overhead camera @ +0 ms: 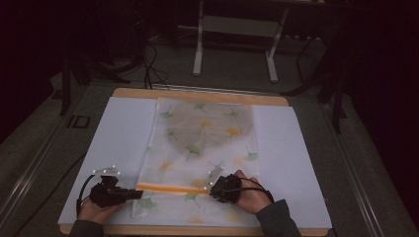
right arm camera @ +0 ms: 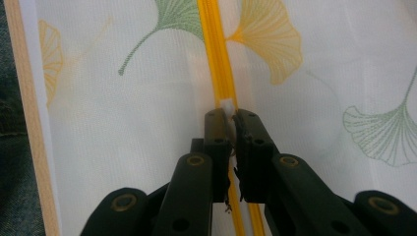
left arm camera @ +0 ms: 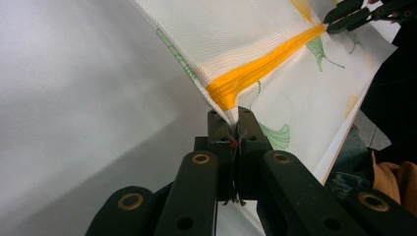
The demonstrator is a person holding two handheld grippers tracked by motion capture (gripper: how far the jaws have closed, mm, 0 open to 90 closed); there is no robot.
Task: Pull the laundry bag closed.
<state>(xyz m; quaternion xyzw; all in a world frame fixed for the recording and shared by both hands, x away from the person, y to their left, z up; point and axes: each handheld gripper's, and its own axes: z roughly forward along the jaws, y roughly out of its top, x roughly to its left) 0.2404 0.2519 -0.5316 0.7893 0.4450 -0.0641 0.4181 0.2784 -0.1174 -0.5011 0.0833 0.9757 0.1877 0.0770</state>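
Mesh bag (overhead camera: 200, 148) lies flat on a white sheet (overhead camera: 118, 138) that covers the wooden table (overhead camera: 197, 94). It reaches from the far edge of the table down to the near edge, in the middle of the sheet.

Left gripper (left arm camera: 235, 120) has its jaws pressed together on the corner of the bag, right where the orange zipper (left arm camera: 260, 73) ends. The cloth is lifted a little there and pulled tight. In the high view this gripper (overhead camera: 141, 194) sits at the bag's left edge.

Right gripper (right arm camera: 228, 118) has its jaws nearly together too. They pinch a small white tab (right arm camera: 227, 105) on the zipper. In the high view it (overhead camera: 211, 190) sits at the other end of the orange line, and a hand (overhead camera: 249, 195) holds it.

Thin and see-through, the bag is white with green and yellow fan-shaped leaves on it. Something grey and round shows through the far half. The zipper runs straight across the near part of the bag.
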